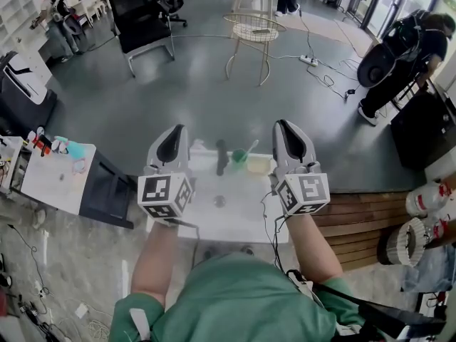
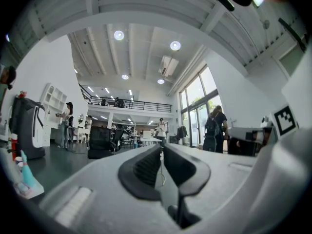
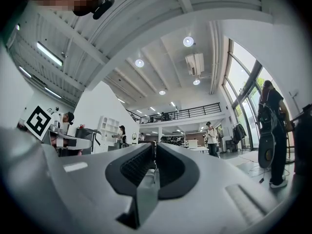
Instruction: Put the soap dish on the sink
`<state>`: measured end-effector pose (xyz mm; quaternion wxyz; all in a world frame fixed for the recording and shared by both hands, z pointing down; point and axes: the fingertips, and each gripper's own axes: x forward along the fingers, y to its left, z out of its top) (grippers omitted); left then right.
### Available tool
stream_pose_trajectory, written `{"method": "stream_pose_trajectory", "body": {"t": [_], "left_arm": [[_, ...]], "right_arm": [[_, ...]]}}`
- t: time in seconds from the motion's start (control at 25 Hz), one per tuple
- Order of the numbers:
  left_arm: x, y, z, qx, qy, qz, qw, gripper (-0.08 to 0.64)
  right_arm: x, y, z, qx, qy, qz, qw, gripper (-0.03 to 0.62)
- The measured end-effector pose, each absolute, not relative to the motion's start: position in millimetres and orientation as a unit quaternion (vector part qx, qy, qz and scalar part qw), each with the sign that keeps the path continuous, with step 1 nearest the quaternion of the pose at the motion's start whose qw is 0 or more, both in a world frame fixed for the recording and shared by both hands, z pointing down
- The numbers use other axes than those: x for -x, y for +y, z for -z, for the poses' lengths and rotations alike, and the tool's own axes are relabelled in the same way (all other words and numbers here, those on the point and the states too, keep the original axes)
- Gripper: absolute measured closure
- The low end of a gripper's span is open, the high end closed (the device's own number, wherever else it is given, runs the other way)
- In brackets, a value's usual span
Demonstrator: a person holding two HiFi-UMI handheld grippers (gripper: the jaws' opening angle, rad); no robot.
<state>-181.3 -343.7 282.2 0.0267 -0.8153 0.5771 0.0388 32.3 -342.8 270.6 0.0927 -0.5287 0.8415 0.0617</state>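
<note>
In the head view a white sink point(image 1: 203, 216) lies below me, with a black faucet point(image 1: 221, 157) at its back edge. A pale yellow soap dish point(image 1: 258, 165) rests on the sink's back ledge, beside a green cup point(image 1: 239, 156) that holds a toothbrush. My left gripper point(image 1: 173, 142) and right gripper point(image 1: 291, 140) are raised side by side above the sink, pointing out into the room. In the left gripper view the left gripper point(image 2: 161, 152) is shut and holds nothing. The right gripper point(image 3: 155, 150) is likewise shut and holds nothing in its own view. Neither gripper touches the dish.
A white side table point(image 1: 50, 180) with small bottles point(image 1: 68, 148) stands at the left, next to a black cabinet point(image 1: 107, 189). A wooden bench point(image 1: 363, 226) is at the right. Farther off are a round wire table point(image 1: 254, 30), a black chair point(image 1: 142, 20) and several people.
</note>
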Motion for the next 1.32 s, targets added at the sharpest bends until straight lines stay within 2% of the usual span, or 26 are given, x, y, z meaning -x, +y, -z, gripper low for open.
{"method": "stream_pose_trajectory", "body": {"t": [1.32], "left_arm": [[176, -365, -279, 0.813, 0.58, -0.031, 0.031, 0.546]], "right_arm": [[-40, -362, -277, 0.526, 0.844, -0.043, 0.091, 0.568]]}}
